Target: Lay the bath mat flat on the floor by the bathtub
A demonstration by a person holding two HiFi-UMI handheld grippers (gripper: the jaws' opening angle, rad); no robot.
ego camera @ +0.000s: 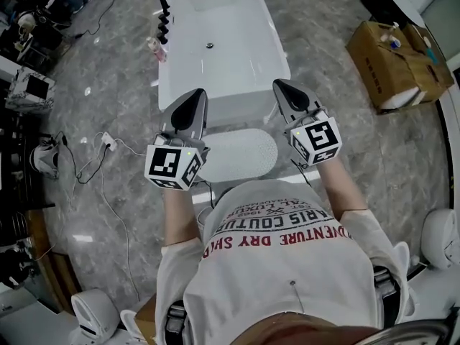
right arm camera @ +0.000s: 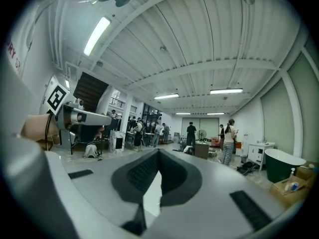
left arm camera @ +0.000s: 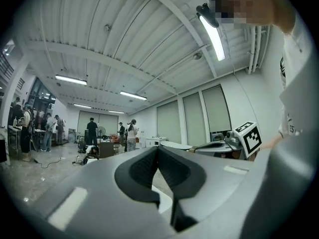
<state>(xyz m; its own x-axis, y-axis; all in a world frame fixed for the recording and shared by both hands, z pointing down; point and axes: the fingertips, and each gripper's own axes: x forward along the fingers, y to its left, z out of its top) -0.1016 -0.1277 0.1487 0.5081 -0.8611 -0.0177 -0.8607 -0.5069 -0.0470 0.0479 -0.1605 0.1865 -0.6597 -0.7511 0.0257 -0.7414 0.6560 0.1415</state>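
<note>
1. The bath mat (ego camera: 241, 153), a pale oval, lies on the floor (ego camera: 345, 142) just beside the near end of the white bathtub (ego camera: 215, 42). The part in sight looks flat.
2. The left tongs (ego camera: 192, 100) and right tongs (ego camera: 282, 88) are held level above the mat and clear of it. Each pair is pressed together with nothing between the tips.
3. Judged from this, the laying looks nearly done, and what remains is a check of the edges.
4. A fold could go unnoticed. In the head view the left tongs cover the mat's left edge and the person's body hides its near edge, so neither can be confirmed flat.
5. A power strip (ego camera: 108, 141) sits on the floor to the mat's left, with thin cables trailing from it. One seems to run toward the mat's near corner, though it is too fine to be sure. A cable under the mat would raise a ridge.
6. The polished stone floor looks slick. If one edge is pinched and tugged to correct it, the mat may slide away from the bathtub or bunch up.
</note>
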